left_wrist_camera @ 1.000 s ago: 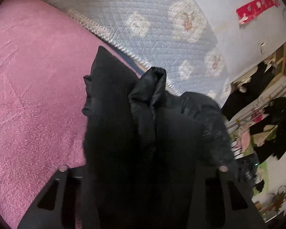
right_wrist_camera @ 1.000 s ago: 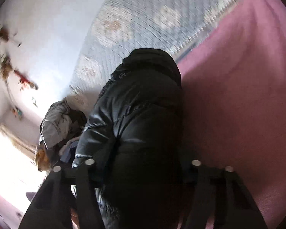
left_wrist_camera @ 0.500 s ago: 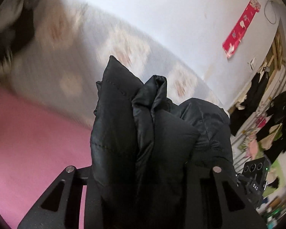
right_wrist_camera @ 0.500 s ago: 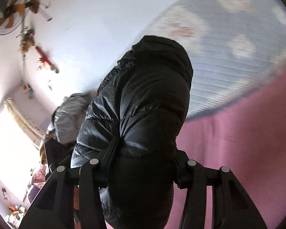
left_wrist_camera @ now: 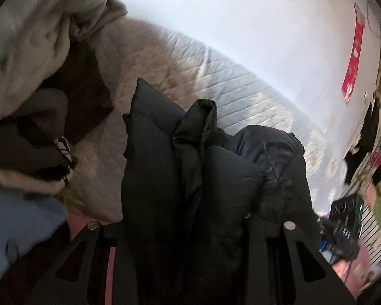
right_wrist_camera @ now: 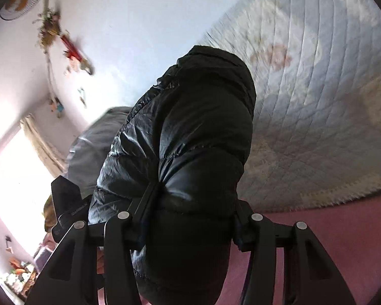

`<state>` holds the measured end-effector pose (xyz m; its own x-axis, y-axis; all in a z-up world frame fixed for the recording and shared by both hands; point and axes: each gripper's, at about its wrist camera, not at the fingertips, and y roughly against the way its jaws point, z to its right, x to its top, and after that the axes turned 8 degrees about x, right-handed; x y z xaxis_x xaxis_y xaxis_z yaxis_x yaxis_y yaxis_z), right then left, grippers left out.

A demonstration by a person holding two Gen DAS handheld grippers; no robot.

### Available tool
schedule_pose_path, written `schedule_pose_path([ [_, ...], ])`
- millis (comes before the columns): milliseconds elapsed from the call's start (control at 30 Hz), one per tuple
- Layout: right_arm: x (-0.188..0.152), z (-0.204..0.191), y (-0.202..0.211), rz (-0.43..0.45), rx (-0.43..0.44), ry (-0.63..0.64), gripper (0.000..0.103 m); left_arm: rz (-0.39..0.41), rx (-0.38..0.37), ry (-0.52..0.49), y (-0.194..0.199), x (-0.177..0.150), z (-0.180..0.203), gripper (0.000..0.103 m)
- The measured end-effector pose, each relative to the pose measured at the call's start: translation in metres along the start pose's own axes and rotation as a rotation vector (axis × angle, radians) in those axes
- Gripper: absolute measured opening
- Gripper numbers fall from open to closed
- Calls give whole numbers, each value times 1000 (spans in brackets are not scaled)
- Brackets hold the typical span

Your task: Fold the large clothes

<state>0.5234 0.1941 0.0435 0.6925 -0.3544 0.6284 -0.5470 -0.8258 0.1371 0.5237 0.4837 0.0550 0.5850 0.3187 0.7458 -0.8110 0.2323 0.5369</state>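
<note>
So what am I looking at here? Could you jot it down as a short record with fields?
place: a bed with a pink blanket and a quilted floral cover
main item: a black puffer jacket, bunched up
left tool: closed on a thick fold of the jacket
right tool: closed on another puffy part of it
beside it: a heap of grey and dark clothes
wall: a red hanging strip
picture quality: background blurred
</note>
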Motion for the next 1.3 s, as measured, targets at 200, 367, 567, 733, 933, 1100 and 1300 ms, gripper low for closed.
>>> schedule_pose_path([
  [200, -16, 42, -74, -146, -171, 18, 53, -113, 199, 20, -84, -37, -51, 46],
  [367, -36, 24, -87, -109, -449, 235, 74, 36, 467, -219, -85, -49, -2, 62],
  [567, -39, -25, -49, 11, -616, 488, 90, 156, 521, -232, -18, -53, 7, 103],
  [733, -40, -55, 15, -1, -390, 387, 92, 226, 464, -287, 61, -79, 33, 103],
  [933, -95, -99, 74, -1, -364, 461, 103, 226, 349, -267, 115, -134, 79, 103],
  [1100, -138, -104, 84, 10, -458, 551, 103, 289, 412, -338, 130, -172, 102, 103],
  [1300, -152, -87, 68, -32, -501, 572, 103, 384, 484, -284, 140, -178, 94, 103],
])
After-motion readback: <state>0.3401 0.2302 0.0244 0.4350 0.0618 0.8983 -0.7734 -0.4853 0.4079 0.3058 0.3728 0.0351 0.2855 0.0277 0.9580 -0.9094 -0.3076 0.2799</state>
